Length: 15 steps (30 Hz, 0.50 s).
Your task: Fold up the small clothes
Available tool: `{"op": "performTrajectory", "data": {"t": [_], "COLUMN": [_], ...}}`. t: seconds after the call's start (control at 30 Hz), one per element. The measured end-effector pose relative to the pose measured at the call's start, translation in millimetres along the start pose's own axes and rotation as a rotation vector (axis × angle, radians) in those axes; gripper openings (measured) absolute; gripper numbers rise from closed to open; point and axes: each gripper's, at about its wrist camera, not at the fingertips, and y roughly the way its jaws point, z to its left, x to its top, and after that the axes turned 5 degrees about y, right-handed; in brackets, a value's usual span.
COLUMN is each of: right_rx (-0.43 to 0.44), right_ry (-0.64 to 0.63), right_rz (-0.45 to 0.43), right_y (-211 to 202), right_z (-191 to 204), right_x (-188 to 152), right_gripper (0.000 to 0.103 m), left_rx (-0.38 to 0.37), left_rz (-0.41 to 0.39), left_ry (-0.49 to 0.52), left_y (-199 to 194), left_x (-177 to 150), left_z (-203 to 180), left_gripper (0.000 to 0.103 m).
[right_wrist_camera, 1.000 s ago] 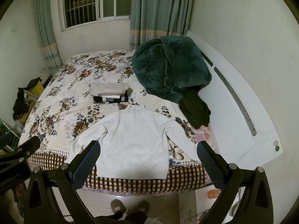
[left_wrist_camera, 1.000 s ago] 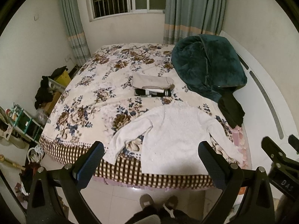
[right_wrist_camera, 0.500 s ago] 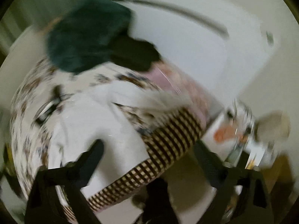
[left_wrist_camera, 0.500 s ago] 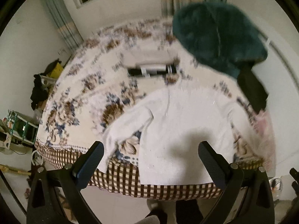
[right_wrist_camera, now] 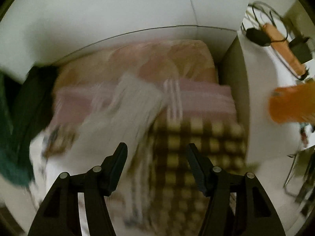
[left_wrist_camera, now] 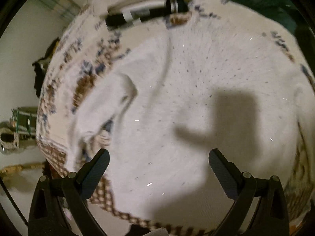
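Note:
A small white knit sweater (left_wrist_camera: 187,102) lies spread flat on the floral bedspread (left_wrist_camera: 84,74), filling most of the left wrist view; its left sleeve (left_wrist_camera: 106,106) is bent near the bed's edge. My left gripper (left_wrist_camera: 158,163) is open and empty, just above the sweater's lower body. In the blurred right wrist view, the sweater's right sleeve (right_wrist_camera: 126,114) runs to the bed's corner. My right gripper (right_wrist_camera: 156,155) is open and empty, over the sleeve and the checkered bed skirt (right_wrist_camera: 196,147).
A stack of folded clothes (left_wrist_camera: 145,11) lies on the bed beyond the sweater. A dark green blanket (right_wrist_camera: 11,137) sits at the left of the right wrist view. A pink pillow (right_wrist_camera: 157,59) lies against the white headboard (right_wrist_camera: 118,9). An orange object (right_wrist_camera: 291,104) stands beside the bed.
Both grippers have dropped from a high view of the bed to close above it. The left one came down over the sweater's body; the right one swung to the bed's right corner.

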Motion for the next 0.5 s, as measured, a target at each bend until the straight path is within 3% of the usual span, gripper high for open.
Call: {"op": "performTrajectory", "data": {"t": [0.13,0.17,0.2,0.23,0.5], "right_rx": [-0.010,-0.009,-0.009,-0.018,0.008], "right_ry": [0.019,0.007,-0.010,-0.039,-0.201], "right_rz": [0.016,-0.015,-0.058,-0.103,-0.294], "right_y": [58.9,65.6,65.0,62.3,9.0], "right_z": [6.6,10.2,14.0,19.8,70.7], "right_x": [30.2,32.1,31.9,30.3,-2.3], "right_gripper": [0.065,0.062,0.041,0.010,0.010], "left_rx": [0.002,0.001,-0.003,-0.006,-0.023], "left_rz": [0.049,0.054,0.057,0.061,0.030], "left_ry": [-0.033,-0.040,-0.046,-0.050,-0.092], "left_y": [47.7,54.7,61.5,68.2,85.9], "left_x": [14.8,17.1,19.9,20.4,14.3], "left_z": [-17.5,-19.7,-21.0,-21.5,5.8], "left_gripper": [0.103,0.103,0.103,0.103,0.103]}}
